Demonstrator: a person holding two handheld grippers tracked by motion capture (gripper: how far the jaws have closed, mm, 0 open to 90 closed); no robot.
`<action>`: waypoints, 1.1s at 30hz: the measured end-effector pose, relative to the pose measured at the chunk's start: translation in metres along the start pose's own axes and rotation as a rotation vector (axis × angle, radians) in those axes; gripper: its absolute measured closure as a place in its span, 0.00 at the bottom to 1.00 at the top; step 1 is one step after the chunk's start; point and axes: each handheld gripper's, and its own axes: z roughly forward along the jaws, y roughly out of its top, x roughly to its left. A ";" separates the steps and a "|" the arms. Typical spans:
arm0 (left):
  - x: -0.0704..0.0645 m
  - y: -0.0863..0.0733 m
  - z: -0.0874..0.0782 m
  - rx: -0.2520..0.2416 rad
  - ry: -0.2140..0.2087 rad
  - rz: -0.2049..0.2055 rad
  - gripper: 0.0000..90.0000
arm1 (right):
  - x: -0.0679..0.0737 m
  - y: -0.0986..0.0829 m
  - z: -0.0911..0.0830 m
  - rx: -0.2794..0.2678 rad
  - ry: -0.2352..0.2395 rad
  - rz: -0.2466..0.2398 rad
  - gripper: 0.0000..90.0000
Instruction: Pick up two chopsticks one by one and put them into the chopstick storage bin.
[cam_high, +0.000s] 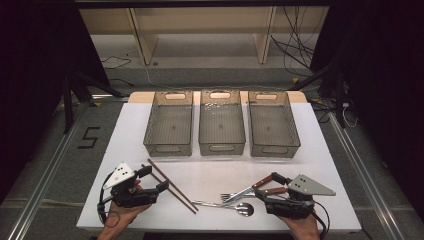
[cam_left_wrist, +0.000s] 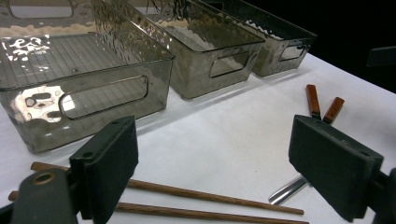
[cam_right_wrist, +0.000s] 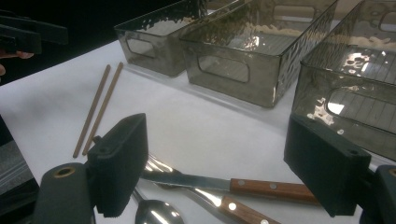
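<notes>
A white table (cam_high: 320, 150) carries three smoky clear bins (cam_high: 221, 129) in a row at twelve o'clock. At about eight o'clock the left gripper (cam_high: 152, 179) stands with jaws wide apart and empty, just beside the two wooden chopsticks (cam_high: 172, 185). At about four o'clock the right gripper (cam_high: 270, 184) is likewise spread wide, holding nothing, over the wooden handles of the knife (cam_high: 252, 188) and fork (cam_high: 235, 197), with the spoon (cam_high: 243, 209) beside them.

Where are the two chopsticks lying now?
In the high view, the chopsticks lie on the table's left side, beside the left claw, before the left bin.

Overhead view; two low, close views
</notes>
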 end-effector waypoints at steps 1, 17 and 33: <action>0.000 0.001 0.000 0.011 -0.002 0.005 0.17 | 0.000 0.000 0.000 0.003 0.000 0.000 0.25; -0.008 0.034 0.010 0.268 -0.047 0.243 0.19 | 0.000 -0.002 0.001 0.020 0.008 0.009 0.25; 0.000 0.049 0.030 0.560 -0.115 0.478 0.25 | 0.000 -0.002 0.003 0.030 0.018 0.008 0.26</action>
